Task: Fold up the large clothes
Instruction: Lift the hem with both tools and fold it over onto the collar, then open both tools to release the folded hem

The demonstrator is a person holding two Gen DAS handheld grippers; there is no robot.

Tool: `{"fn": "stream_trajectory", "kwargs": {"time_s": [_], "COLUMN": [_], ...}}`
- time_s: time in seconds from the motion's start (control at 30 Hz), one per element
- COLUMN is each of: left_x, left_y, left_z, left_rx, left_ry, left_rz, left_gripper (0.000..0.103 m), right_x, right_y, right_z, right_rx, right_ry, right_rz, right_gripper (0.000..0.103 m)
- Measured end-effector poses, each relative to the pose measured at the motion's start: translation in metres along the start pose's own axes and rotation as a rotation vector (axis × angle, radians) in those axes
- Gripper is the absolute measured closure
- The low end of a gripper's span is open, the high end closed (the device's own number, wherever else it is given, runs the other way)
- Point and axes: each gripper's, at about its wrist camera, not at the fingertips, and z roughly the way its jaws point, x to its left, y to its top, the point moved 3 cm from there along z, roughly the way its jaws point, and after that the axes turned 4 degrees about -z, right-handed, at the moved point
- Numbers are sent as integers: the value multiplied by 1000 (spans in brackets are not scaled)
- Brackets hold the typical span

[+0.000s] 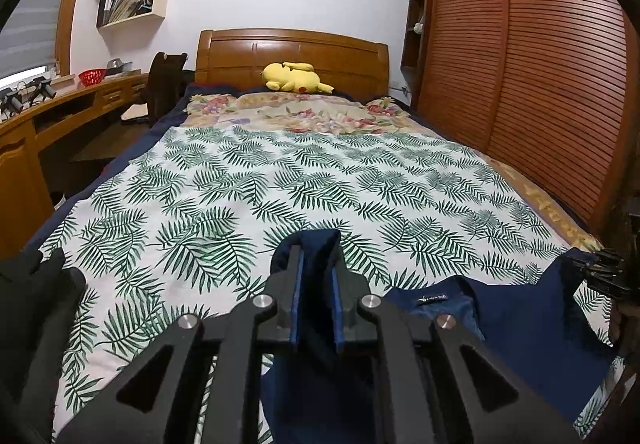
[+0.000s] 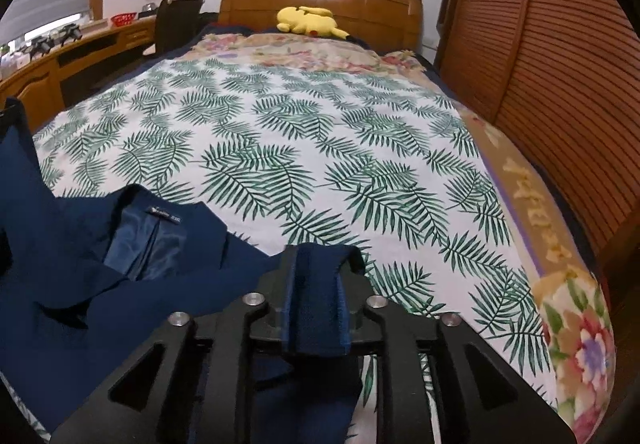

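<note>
A navy blue garment [image 1: 520, 324] with a shiny lining and a neck label lies at the near end of the bed; it also shows in the right wrist view [image 2: 100, 276]. My left gripper [image 1: 316, 256] is shut on a fold of its cloth at the left side. My right gripper [image 2: 318, 264] is shut on a fold at the right side. The right gripper also shows at the right edge of the left wrist view [image 1: 604, 272]. The neck opening [image 2: 148, 240] lies between the two grippers.
The bed carries a white sheet with green palm leaves [image 1: 280, 184] and a floral blanket [image 1: 304, 112] beyond it. A yellow plush toy [image 1: 296, 78] rests by the wooden headboard. A slatted wardrobe [image 1: 540, 64] stands right, a wooden desk [image 1: 48, 116] left. Dark cloth [image 1: 36, 308] lies near left.
</note>
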Motion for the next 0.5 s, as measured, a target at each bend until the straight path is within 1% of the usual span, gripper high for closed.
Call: {"fn": "stream_trajectory", "kwargs": {"time_s": [0.03,0.07,0.13,0.3,0.5], "left_x": [0,0,0,2,6], "left_y": [0,-1,-2,-1,-1], "left_z": [0,-1,-2,-11,-20], "left_rx": [4,7,9,-2,-13], "left_ry": [-5,-10,-12,-32,-60], "left_rz": [1,3,11,18,19], "left_gripper": [91,90,88,83,77], "right_x": [2,3,6,15,46], "right_y": [0,1,3,14,23], "right_z": [-2,-5,-9,-18,-17], "right_rx": [-8,-14,-22,-41,-45], "right_ry": [4,7,-1,-4,57], "right_rz": [4,6,2,-13,-52], "right_gripper": [71,59,49,45,43]}}
